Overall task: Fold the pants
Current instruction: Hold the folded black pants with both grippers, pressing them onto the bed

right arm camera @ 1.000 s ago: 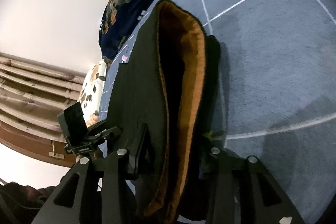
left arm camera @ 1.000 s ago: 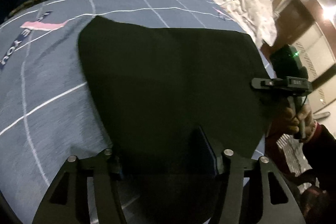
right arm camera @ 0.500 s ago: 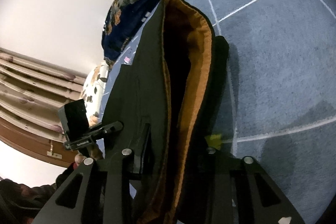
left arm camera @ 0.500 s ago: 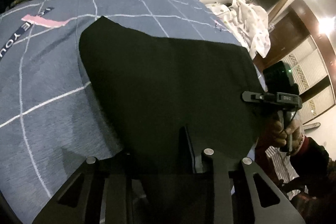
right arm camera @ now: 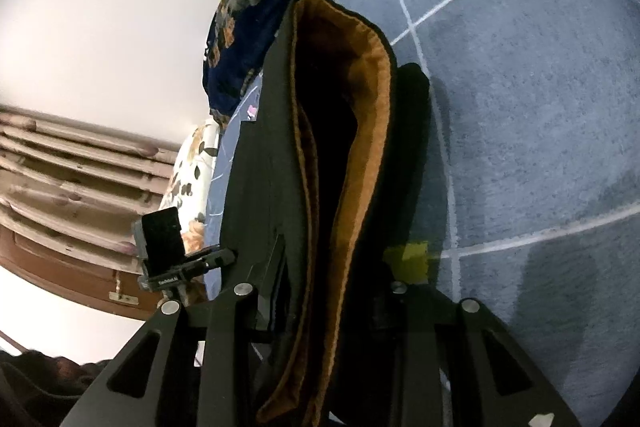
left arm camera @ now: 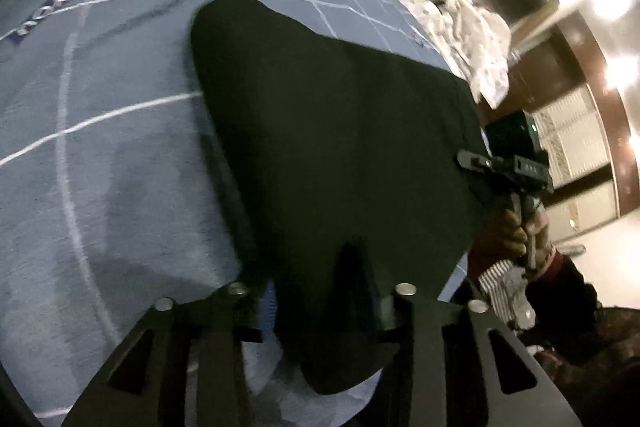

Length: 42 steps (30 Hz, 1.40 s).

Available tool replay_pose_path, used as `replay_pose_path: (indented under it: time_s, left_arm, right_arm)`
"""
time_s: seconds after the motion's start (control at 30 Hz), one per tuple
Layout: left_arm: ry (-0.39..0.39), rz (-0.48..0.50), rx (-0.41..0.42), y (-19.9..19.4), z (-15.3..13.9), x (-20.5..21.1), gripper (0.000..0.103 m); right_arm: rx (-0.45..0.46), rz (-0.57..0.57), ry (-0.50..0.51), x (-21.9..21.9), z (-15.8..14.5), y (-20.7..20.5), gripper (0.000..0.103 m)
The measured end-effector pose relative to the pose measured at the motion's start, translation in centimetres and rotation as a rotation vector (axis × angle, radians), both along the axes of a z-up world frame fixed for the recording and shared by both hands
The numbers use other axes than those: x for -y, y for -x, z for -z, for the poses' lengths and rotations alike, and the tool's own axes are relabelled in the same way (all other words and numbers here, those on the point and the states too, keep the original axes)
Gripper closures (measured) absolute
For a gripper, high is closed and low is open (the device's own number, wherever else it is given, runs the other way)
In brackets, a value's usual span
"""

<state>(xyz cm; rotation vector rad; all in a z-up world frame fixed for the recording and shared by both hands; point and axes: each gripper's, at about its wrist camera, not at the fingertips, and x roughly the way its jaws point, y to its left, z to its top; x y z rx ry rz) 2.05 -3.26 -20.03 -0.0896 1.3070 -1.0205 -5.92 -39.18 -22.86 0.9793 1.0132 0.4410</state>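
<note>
On the grey-blue checked bedspread (left arm camera: 100,147), black pants (left arm camera: 340,147) held at both near corners.
Across the bed the pants lie doubled over, the tan lining (right arm camera: 360,147) showing along the open edge. Left hand-held gripper (left arm camera: 320,311) has the near edge of the cloth between its fingers, jaws just easing wider yet still pinching it. Right hand-held gripper (right arm camera: 324,307) is clenched on the layered edge at the far side, a hand (left arm camera: 524,231) on its handle.
</note>
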Motion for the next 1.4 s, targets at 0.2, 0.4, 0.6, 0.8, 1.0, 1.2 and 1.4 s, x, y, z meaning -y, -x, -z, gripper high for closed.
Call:
replay_pose_path:
  time_s: [0.2, 0.4, 0.6, 0.8, 1.0, 1.2, 1.4]
  left_arm:
    - [0.032, 0.015, -0.009, -0.8, 0.5, 1.8, 0.063]
    - [-0.017, -0.021, 0.105, 0.4, -0.2, 2.6, 0.077]
    - [-0.032, -0.061, 0.187, 1.6, -2.0, 2.2, 0.086]
    - [-0.052, -0.099, 0.206, 2.1, -2.7, -0.6, 0.086]
    - [-0.062, -0.181, 0.234, 2.0, -3.9, -4.7, 0.086]
    - [-0.083, -0.218, 0.185, 1.3, -1.8, -6.6, 0.083]
    - [-0.110, -0.232, 0.173, 1.3, -0.6, -6.9, 0.045]
  right_arm:
    - [-0.015, 0.014, -0.023, 0.5, 0.3, 0.2, 0.076]
    - [-0.002, 0.040, -0.001, 0.1, 0.1, 0.7, 0.077]
    - [0.022, 0.051, -0.010, -0.8, -0.9, 1.0, 0.079]
    - [0.045, 0.013, -0.020, -2.8, -1.7, -0.4, 0.079]
    - [0.056, -0.040, -0.044, -6.1, -1.7, -2.3, 0.079]
    - [0.018, -0.069, -0.004, -8.2, 0.0, -4.1, 0.079]
    - [0.006, -0.064, -0.002, -8.0, 0.3, -3.9, 0.082]
